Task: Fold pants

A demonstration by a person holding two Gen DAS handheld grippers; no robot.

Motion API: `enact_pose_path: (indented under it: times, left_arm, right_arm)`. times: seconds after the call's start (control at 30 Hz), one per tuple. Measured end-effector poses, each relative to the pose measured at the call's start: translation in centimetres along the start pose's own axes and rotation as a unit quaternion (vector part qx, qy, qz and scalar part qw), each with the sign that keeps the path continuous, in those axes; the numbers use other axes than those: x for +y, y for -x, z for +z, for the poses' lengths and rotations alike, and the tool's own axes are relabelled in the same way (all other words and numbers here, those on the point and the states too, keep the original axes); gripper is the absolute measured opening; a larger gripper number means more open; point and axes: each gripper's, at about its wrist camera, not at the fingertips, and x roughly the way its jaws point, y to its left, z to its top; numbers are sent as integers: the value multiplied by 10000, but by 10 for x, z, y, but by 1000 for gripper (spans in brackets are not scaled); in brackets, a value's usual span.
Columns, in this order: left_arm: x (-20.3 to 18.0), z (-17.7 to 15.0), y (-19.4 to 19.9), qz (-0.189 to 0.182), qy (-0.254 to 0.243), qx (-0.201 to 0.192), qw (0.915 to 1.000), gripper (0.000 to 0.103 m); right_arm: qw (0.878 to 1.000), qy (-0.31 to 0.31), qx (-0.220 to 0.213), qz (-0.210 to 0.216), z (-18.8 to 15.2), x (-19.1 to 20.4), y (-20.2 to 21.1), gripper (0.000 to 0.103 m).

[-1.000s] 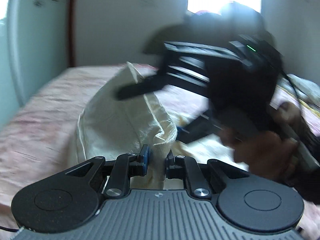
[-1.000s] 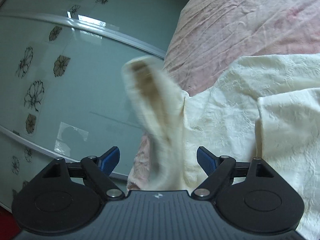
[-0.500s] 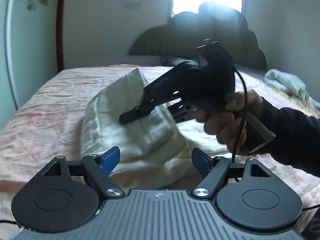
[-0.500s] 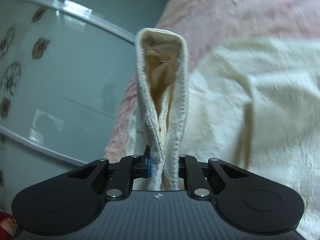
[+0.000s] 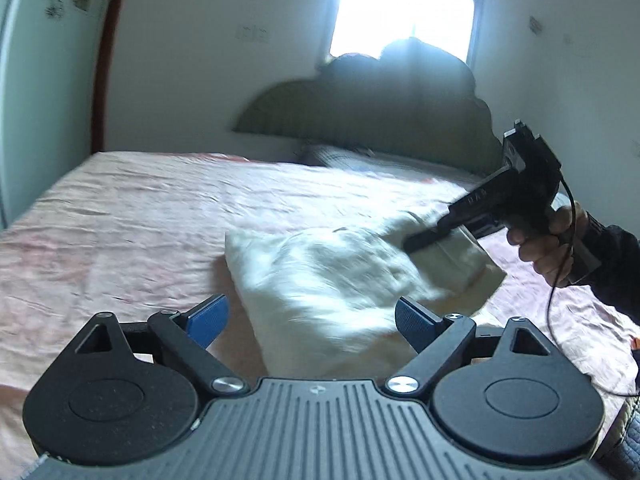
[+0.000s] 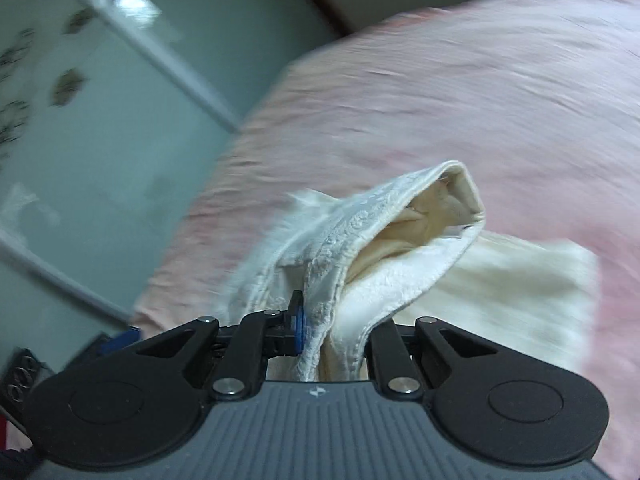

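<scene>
The cream pants (image 5: 336,276) lie bunched on the pink bed, blurred by motion. My left gripper (image 5: 310,316) is open and empty just in front of them, blue pads wide apart. My right gripper (image 6: 332,332) is shut on a folded hem of the pants (image 6: 400,232) and holds it lifted above the bed; the rest of the pants (image 6: 516,292) lie flat to the right. In the left wrist view the right gripper (image 5: 424,242) presses on the far right part of the pants, held by a hand (image 5: 552,244).
The pink bedsheet (image 5: 132,220) spreads to the left and behind. A dark headboard (image 5: 368,112) and a window stand at the back. A glass wardrobe door with flower prints (image 6: 80,120) runs along the bed's side.
My left gripper let go of the pants, opened and drew back. My right gripper closed on the hem and carried it to the right across the bed.
</scene>
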Motion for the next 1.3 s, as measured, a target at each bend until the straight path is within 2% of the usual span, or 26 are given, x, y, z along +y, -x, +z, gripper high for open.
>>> enact_pose_path:
  times: [0.1, 0.3, 0.4, 0.5, 0.57, 0.63, 0.67, 0.77, 0.83, 0.9, 0.97, 1.03, 1.1, 1.17, 1.23, 1.3]
  left_arm:
    - [-14, -1, -16, -145, -88, 135, 9998, 91]
    - [-28, 3, -46, -261, -208, 345, 9988, 91]
    - [-38, 5, -51, -296, -76, 444, 9985, 91]
    - [-39, 7, -64, -380, -46, 494, 9980, 92]
    - [-41, 3, -76, -533, -24, 619, 9967, 93]
    - [-39, -3, -94, -663, 125, 913, 9935, 93]
    - [-36, -5, -102, -613, 245, 1065, 9921, 92]
    - [-27, -10, -110, -510, 440, 1137, 9912, 92]
    - [-22, -6, -108, -504, 468, 1095, 9916, 93]
    - [-17, 3, -105, -495, 515, 1070, 9917, 93]
    - [-13, 19, -107, -626, 674, 1014, 9906, 93]
    - [-11, 39, -115, -682, 716, 841, 9915, 94]
    - [-9, 54, -133, -393, 639, 748, 9944, 95]
    - [-1, 61, -160, -374, 815, 862, 9922, 95]
    - [4, 57, -186, -308, 1022, 1085, 9883, 95]
    - [3, 47, -204, -136, 912, 1239, 9880, 95]
  right_arm:
    - [9987, -372, 34, -348, -12, -33, 1, 12]
    - [9962, -862, -66, -80, -32, -63, -13, 18]
    - [9959, -877, -203, 10, -37, -71, -2, 20]
    - [9985, -217, -425, -254, -35, -48, 13, 18]
    - [9984, 33, -382, -424, -32, -45, 12, 19]
    - [9986, -235, -143, -454, -34, -62, 1, 21]
    - [9984, -451, -156, -296, -37, -72, -1, 22]
    - [9949, -975, -276, 23, -40, -85, 16, 29]
    - [9924, -1074, -601, -52, -48, -88, 37, 35]
    - [9880, -1146, -1011, -226, -56, -89, 62, 56]
    - [9828, -1211, -1386, -174, -60, -87, 79, 65]
    - [9816, -1209, -1471, 118, -58, -82, 84, 65]
    - [9836, -1143, -1395, 9, -52, -76, 77, 65]
    - [9868, -1084, -1182, -203, -47, -75, 62, 65]
    - [9872, -1247, -984, -162, -46, -82, 48, 61]
    - [9888, -1253, -813, -49, -49, -83, 37, 31]
